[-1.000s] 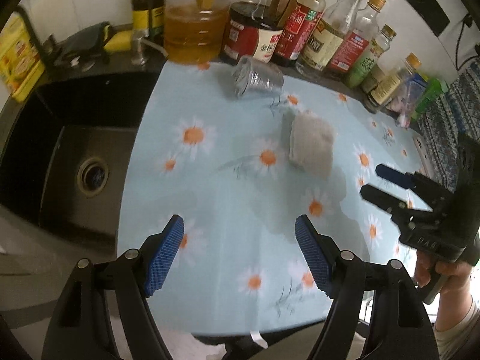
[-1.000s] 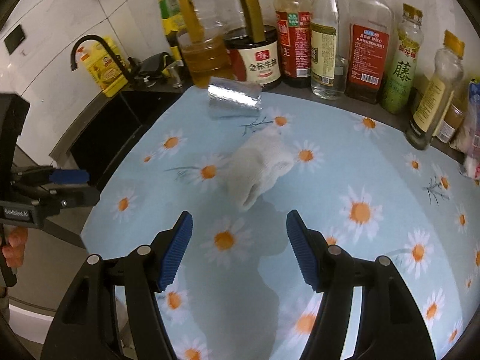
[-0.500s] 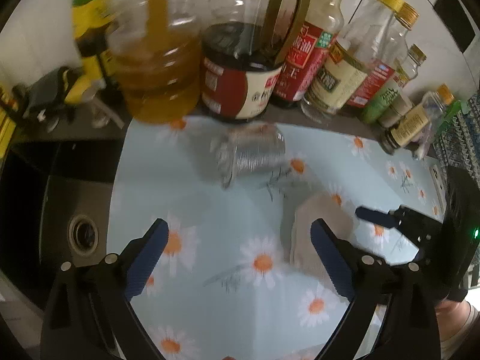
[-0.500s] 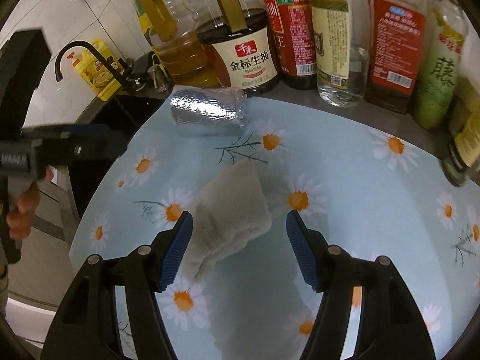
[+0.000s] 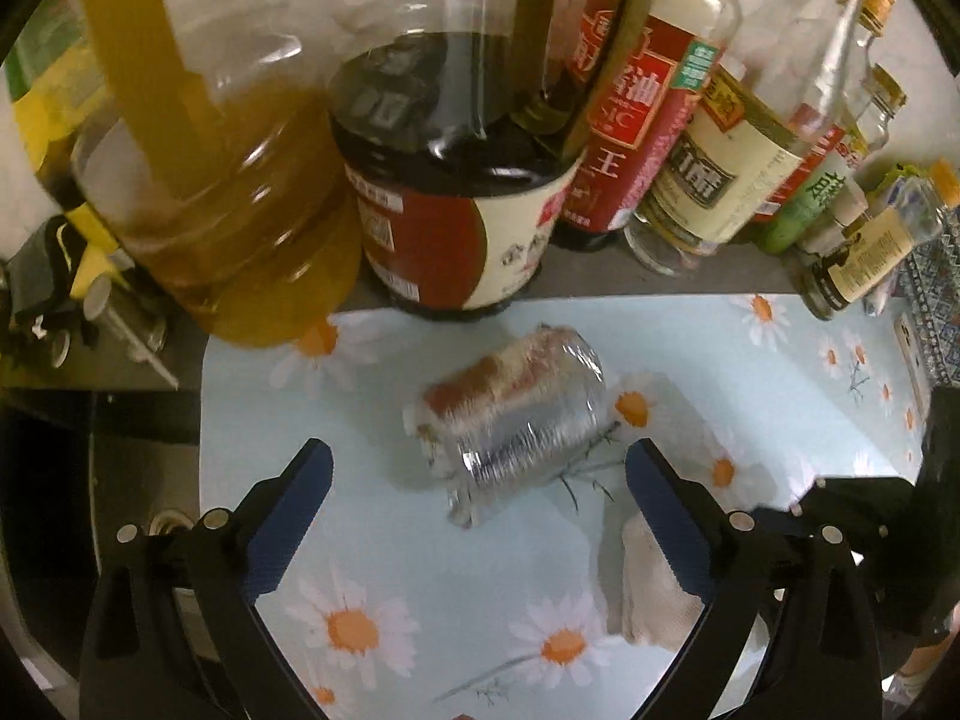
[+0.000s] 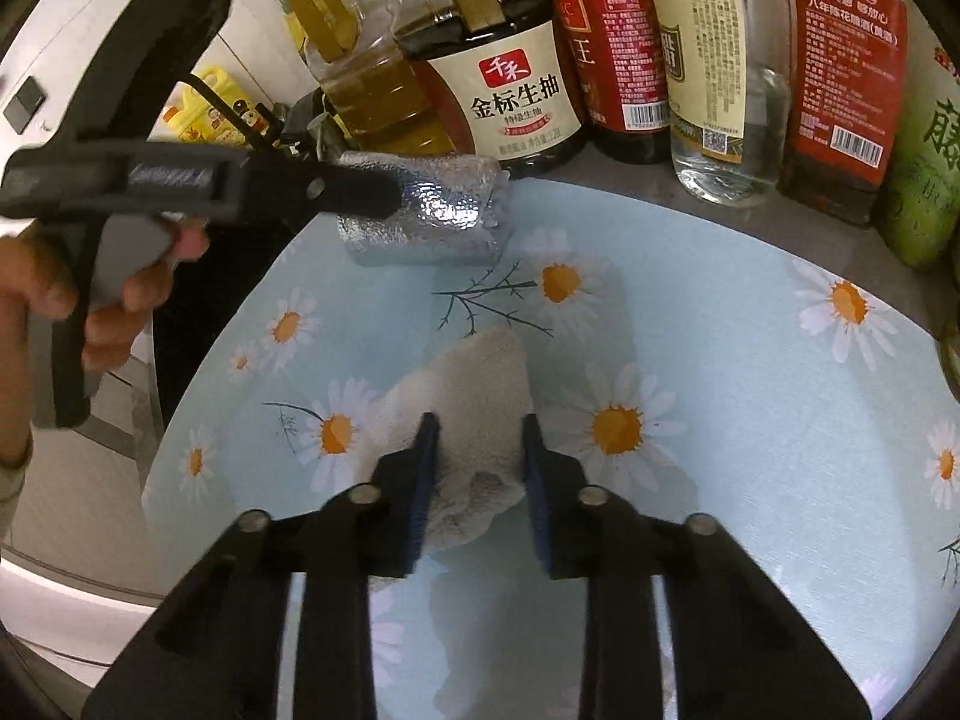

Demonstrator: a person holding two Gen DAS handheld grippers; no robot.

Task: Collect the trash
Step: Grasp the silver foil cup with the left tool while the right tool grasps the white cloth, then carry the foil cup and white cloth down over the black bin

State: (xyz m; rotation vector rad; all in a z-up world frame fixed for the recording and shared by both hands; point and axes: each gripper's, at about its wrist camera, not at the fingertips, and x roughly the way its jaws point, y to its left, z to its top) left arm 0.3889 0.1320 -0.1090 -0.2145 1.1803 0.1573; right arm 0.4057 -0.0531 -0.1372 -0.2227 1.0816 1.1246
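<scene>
On the left, the left gripper (image 5: 477, 483) stands with its jaws wide apart, the blue pads flanking a crumpled foil cup (image 5: 510, 402) that lies on its side on the daisy-print mat (image 5: 690, 324), just in front of the soy sauce jug (image 5: 462, 192) and the oil jug (image 5: 228, 192). To take it cleanly, the pads probably need to go a little further forward so they meet the cup's middle, then close gently, since thin foil likely crushes and slips. Drifting forward risks nudging the jugs behind. Further right, the right gripper (image 6: 480, 480) has its jaws narrowed around the near end of a wadded white tissue (image 6: 474, 390) resting on the mat; both pads seem to touch it. A firm squeeze before lifting should keep the soft wad from sliding out.
</scene>
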